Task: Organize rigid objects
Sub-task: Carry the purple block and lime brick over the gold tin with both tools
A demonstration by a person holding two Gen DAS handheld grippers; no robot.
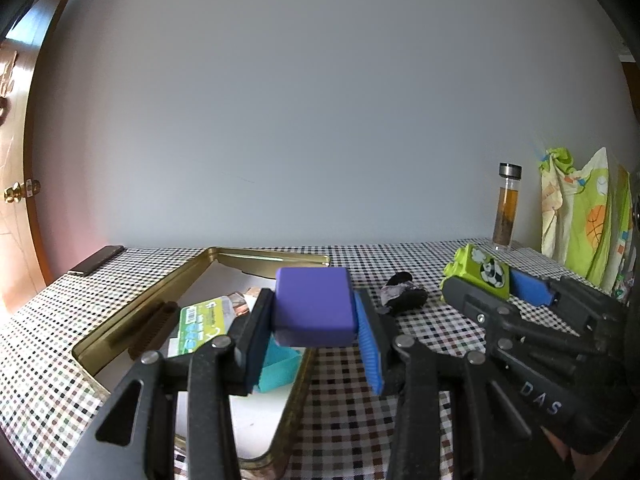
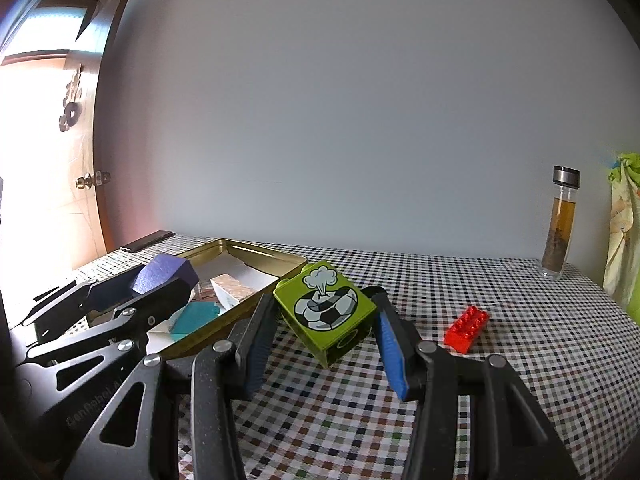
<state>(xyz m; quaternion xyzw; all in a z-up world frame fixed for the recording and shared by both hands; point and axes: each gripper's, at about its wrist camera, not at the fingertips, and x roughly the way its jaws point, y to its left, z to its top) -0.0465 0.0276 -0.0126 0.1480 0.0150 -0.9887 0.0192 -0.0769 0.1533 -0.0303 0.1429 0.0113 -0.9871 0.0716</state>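
left gripper (image 1: pixel 314 322): jaws partly closed, clamped on purple block (image 1: pixel 314 304); block is lifted over the near right rim of the tin (image 1: pixel 132 304), likely so it can drop in.
right gripper (image 2: pixel 320 336): jaws partly closed, pinching green block (image 2: pixel 326 310) by its sides, tilted, clear of the cloth (image 2: pixel 400 420); it waits just right of the tin, apparently next in line.
tin: open, gold, at left; already holds a teal piece (image 1: pixel 278 370), a packet (image 1: pixel 200 326) and other small bits, so it reads as the collection spot.
red brick (image 2: pixel 466 328): on the cloth at right, well apart, not yet picked.
bottle (image 2: pixel 560 224): far right by the wall, upright, out of play.
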